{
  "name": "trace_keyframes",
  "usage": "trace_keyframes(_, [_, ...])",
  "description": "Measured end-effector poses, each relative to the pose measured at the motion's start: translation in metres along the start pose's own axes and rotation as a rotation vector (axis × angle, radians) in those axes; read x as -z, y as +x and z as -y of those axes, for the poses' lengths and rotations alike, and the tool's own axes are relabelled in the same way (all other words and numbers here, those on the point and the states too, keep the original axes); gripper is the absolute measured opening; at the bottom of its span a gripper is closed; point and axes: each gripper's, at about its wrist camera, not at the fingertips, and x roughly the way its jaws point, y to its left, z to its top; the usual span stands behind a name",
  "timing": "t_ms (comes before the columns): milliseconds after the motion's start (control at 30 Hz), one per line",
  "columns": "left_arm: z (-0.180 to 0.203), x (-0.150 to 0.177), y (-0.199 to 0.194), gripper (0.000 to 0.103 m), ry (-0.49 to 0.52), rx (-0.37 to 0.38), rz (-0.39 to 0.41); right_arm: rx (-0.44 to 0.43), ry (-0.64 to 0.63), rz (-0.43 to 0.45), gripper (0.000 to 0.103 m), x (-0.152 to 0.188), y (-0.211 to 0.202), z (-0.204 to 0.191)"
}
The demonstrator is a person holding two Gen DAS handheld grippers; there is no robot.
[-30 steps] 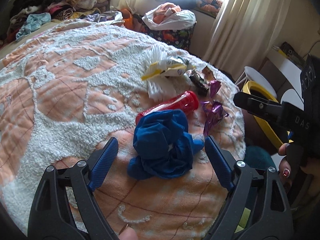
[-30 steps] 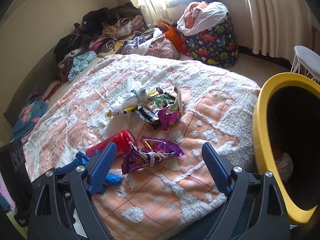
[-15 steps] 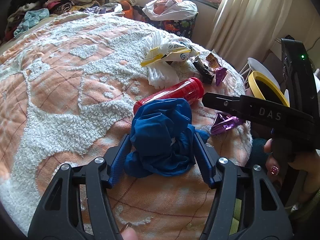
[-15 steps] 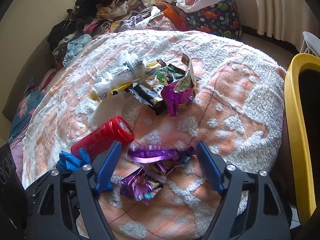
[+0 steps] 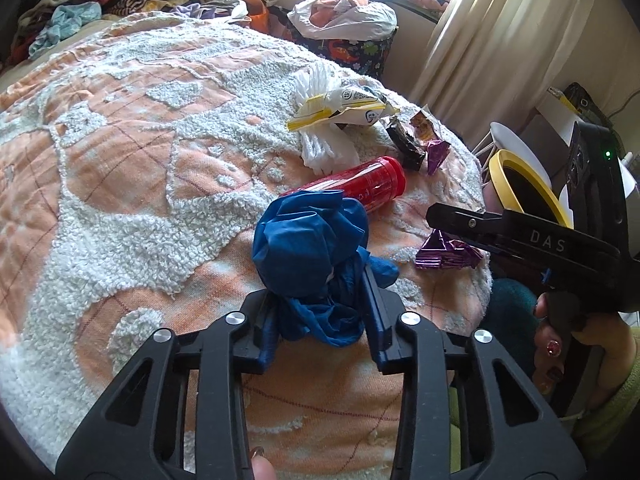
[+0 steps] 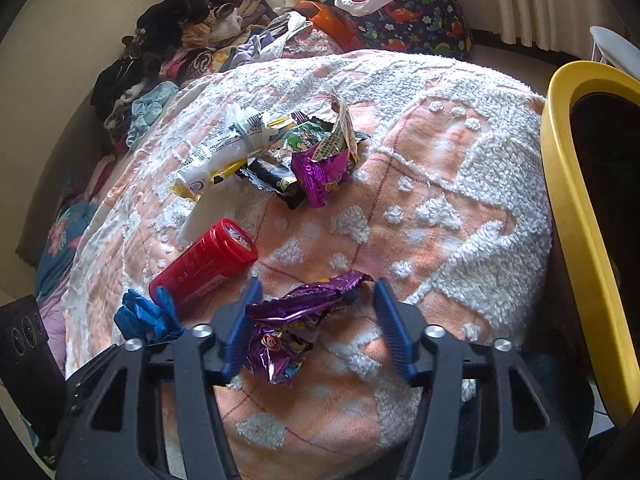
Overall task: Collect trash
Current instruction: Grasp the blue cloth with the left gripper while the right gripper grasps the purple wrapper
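Since the earlier frame, both my jaws have narrowed: my left gripper (image 5: 320, 304) is closing, clenched on the blue glove (image 5: 312, 248) on the bed (image 5: 120, 184). My right gripper (image 6: 316, 320) is closing around the purple wrapper (image 6: 296, 312), its right pad not yet touching, near the red tube (image 6: 204, 264).

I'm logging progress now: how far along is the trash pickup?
Early. Nothing visibly binned yet. Left tool is closing on the blue glove; right tool is closing around the purple wrapper, not yet pinched. Red tube and the wrapper pile remain on the bed; yellow bin waits beside it.
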Motion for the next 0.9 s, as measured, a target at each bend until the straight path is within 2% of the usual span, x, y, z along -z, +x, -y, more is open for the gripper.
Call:
trace_keyframes(200, [0.003,0.004,-0.01,0.02,0.006,0.016,0.006,-0.027,0.011,0.007,0.039,0.002,-0.005,0.002])
trace_keyframes(600, [0.021,-0.012,-0.033,0.018,0.044,0.045,0.09,-0.059,-0.007,0.104,0.039,0.001,-0.034,0.005])
trace_keyframes(900, [0.048,-0.021,-0.034,0.018,0.081,0.074,0.113,-0.05,-0.036,0.187,0.039,-0.002,-0.063,0.007])
